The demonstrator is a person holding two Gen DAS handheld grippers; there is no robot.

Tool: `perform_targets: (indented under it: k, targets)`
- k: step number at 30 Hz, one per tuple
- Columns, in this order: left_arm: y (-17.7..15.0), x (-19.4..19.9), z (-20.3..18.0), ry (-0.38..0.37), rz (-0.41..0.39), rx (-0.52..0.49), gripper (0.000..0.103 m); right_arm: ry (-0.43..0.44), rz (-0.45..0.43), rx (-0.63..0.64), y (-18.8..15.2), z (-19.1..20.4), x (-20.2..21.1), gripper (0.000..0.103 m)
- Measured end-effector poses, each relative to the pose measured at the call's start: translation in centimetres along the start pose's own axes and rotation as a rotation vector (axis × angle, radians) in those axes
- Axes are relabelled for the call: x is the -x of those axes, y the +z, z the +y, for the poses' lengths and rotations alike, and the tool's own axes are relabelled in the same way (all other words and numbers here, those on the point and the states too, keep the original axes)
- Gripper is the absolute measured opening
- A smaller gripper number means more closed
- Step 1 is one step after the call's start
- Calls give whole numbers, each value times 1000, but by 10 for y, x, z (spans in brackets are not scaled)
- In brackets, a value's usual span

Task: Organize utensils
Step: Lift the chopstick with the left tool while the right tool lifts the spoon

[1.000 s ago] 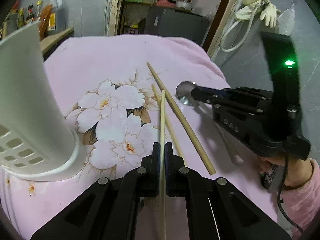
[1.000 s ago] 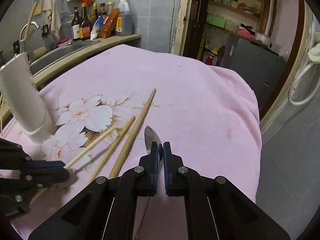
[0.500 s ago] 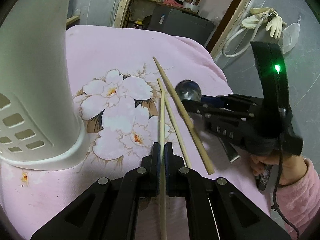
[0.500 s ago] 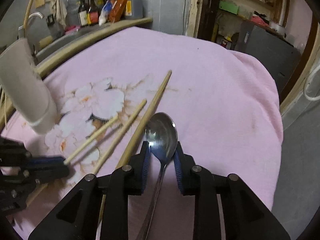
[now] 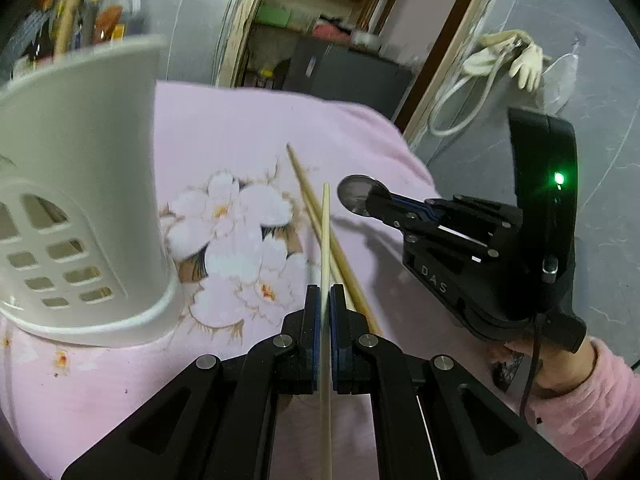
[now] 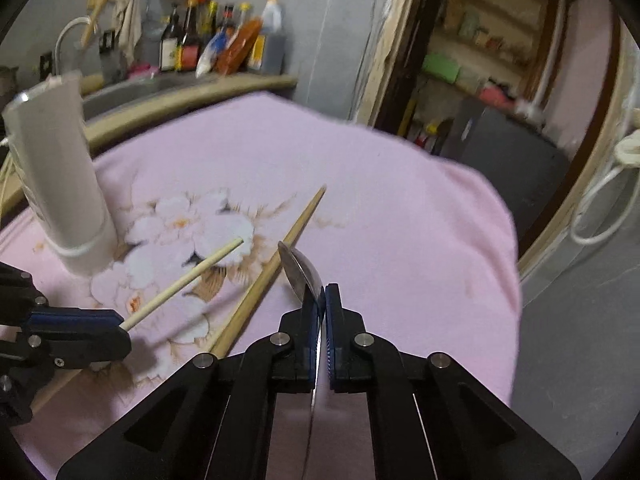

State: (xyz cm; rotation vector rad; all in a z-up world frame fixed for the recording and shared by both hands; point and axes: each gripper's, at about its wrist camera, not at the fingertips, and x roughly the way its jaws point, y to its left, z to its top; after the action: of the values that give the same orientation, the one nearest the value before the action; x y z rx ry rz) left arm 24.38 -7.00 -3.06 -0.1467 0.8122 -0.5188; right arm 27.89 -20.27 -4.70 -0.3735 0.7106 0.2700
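Pink floral cloth; left gripper clamps chopstick, white holder up-left, nearer; right gripper pinches spoon.

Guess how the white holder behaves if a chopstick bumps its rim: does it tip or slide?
The holder looks tall and narrow, thin plastic with cut-outs, so it is probably light and could tip. It stands on soft pink cloth, which may grip its flared base, making tipping likelier than sliding. The chopstick in the left gripper looks stiff.
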Motion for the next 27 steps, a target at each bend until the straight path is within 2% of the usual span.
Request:
perform_targets:
  k: [3,6,13,16,18,24,27]
  targets:
    - [-1,8,-3,2,-47,-10,3,-24,-55,-38,-3,-5,13,2]
    - [-1,17,-6,-3,-105,-13,3,-74,-166,-51,-6,-3,35,2]
    - [-5,48,-16,39,-340,-47,3,-198,-457,-107,-23,10,94,2]
    - [-9,66,-18,72,-461,-61,3,-218,-539,-123,-23,12,111,2]
    - [-11,78,-18,73,-538,-62,3,-218,-597,-131,-21,15,124,2]
    - [0,108,-10,48,-634,-74,3,-162,-734,-142,-2,27,160,2]
    - [14,135,-6,58,-707,-96,3,-142,-826,-133,16,38,178,2]
